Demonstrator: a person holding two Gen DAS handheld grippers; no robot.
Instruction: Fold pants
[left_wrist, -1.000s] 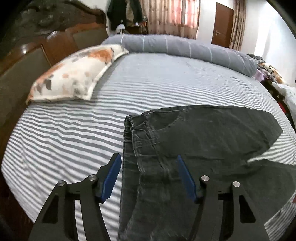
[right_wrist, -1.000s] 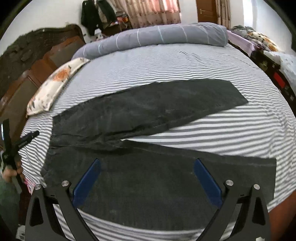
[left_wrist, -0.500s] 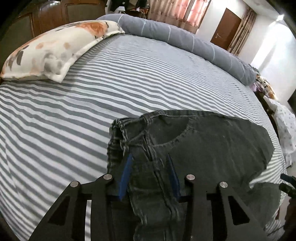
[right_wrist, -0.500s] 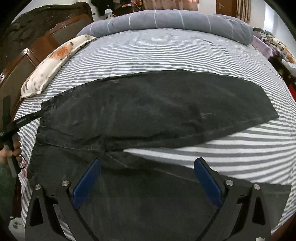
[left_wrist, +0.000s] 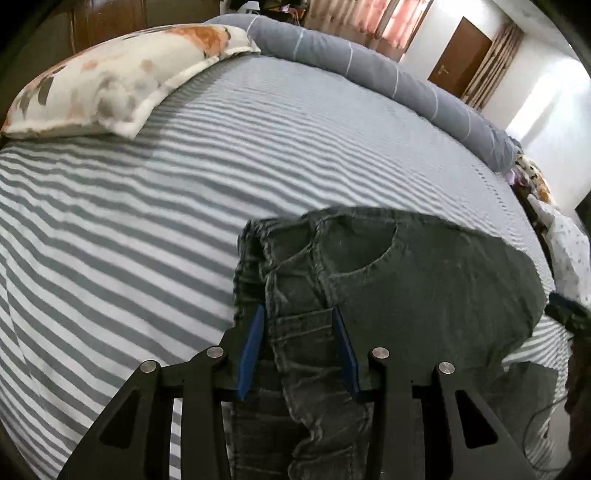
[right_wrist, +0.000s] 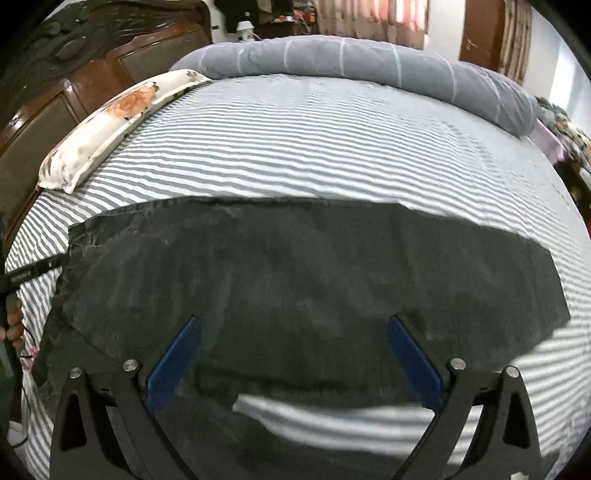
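Pinching the waistband (left_wrist: 303, 325) low in the frame, the left hand-held gripper (left_wrist: 299, 332) anchors the pants (right_wrist: 295, 266), spread across the striped bed (right_wrist: 314, 147); the right hand-held gripper (right_wrist: 291, 350) hovers wide open above a leg, likely ready to fold.

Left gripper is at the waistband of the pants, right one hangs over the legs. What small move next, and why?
Probably lower the open right gripper onto the pant leg under it and close. The left gripper already pinches a bunched ridge of the waistband, while the right pads stand wide with flat cloth between them, gripping nothing, so the fold cannot start.
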